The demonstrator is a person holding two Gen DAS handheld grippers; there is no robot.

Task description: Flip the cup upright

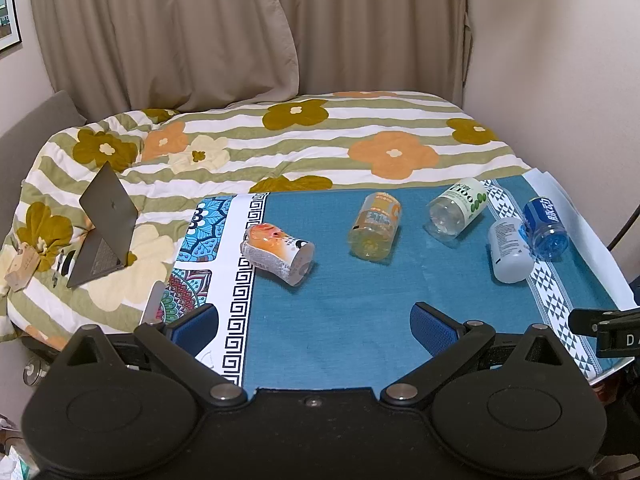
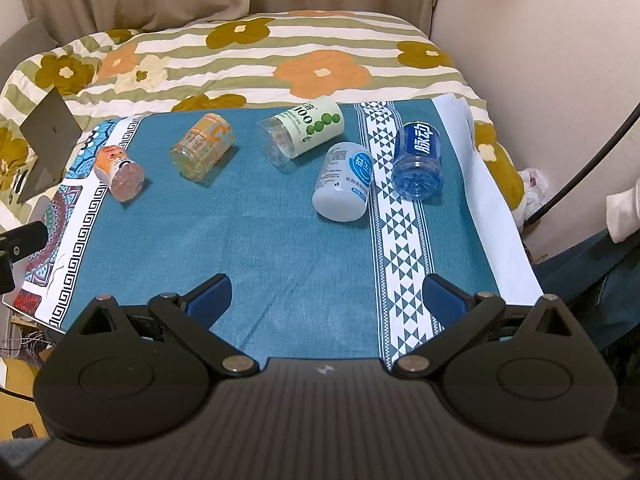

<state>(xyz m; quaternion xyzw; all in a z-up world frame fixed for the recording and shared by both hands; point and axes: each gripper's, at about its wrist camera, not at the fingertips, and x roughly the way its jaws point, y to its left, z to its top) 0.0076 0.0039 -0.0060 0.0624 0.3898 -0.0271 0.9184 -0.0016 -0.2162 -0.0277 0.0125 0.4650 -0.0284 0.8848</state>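
Nothing of the task looks done yet: all five cups lie on their sides on the blue cloth over the surface [image 2: 280, 248], and none stands upright, so by these views every flip is left. Counted across the right wrist view from left to right: one orange-and-white cup [image 2: 119, 175] at the left edge, one yellow-orange cup [image 2: 202, 147] above centre-left, one clear cup with a green-dotted label [image 2: 302, 133] in the upper middle, one white cup with a blue circle [image 2: 345, 182] right of centre, and one blue cup [image 2: 417, 162] just beside it on the patterned white band, the two apparently touching or nearly so. The left gripper [image 1: 314, 328] is spread wide and holds nothing, low in its own frame with the orange-and-white cup nearest ahead of it. The right gripper [image 2: 326, 298] is likewise spread and empty, hovering short of the white and blue cups. One laptop [image 1: 105, 228] sits open on the flowered bed [image 1: 360, 140] at mid-left.
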